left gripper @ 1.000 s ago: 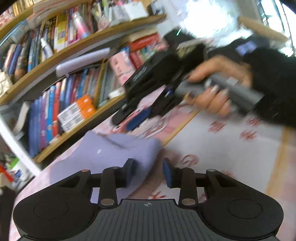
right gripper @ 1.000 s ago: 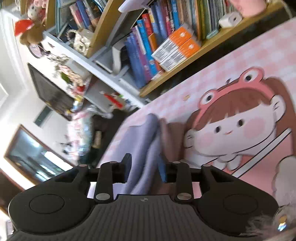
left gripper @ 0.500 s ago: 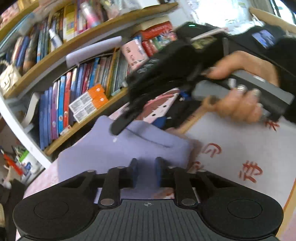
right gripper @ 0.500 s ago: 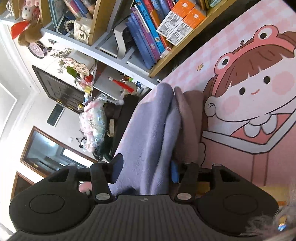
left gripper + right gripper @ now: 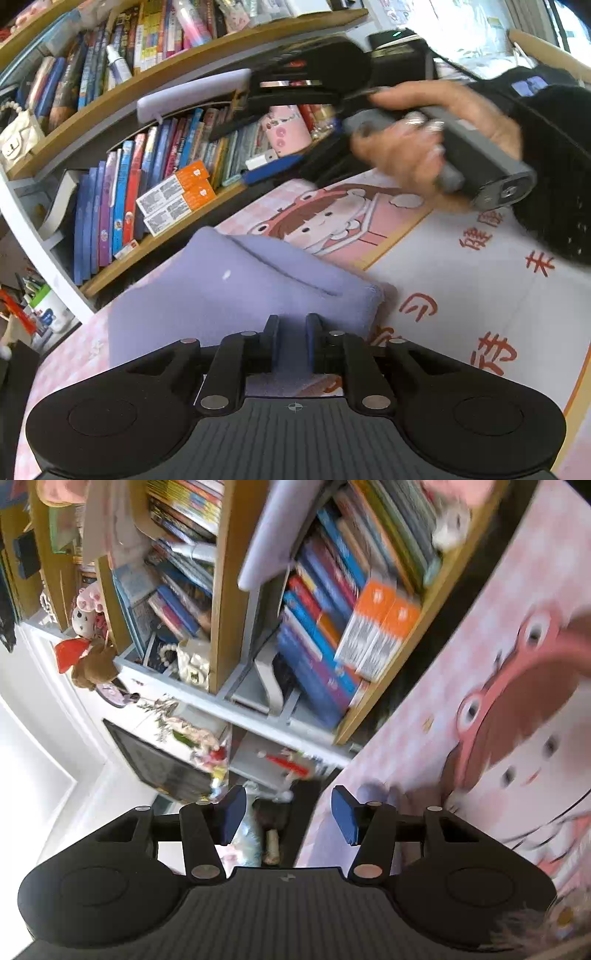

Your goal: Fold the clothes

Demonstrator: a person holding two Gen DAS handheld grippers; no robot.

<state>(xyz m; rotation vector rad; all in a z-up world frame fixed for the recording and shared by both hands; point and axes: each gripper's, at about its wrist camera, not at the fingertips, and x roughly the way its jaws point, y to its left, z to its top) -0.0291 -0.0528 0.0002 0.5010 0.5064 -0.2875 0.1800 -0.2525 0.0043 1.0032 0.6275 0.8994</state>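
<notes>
A folded lavender garment (image 5: 236, 291) lies on the pink cartoon cloth (image 5: 332, 221) at the table's left, in the left wrist view. My left gripper (image 5: 291, 332) is shut on the garment's near edge; cloth fills the narrow gap between its fingers. My right gripper (image 5: 288, 816) is open and empty, lifted above the table and blurred. It shows in the left wrist view (image 5: 258, 155) held by a hand above the cartoon print. Only a small blurred edge of the garment (image 5: 373, 794) shows in the right wrist view.
A curved wooden bookshelf (image 5: 155, 184) full of books and two orange boxes (image 5: 177, 195) runs along the table's far side. A white cloth with red characters (image 5: 480, 295) covers the table's right part. A toy and clutter (image 5: 92, 661) sit on shelves beyond the table's edge.
My left gripper has closed on the lavender garment's near edge. My right gripper has let go of the garment, opened wide and lifted up and away from it.
</notes>
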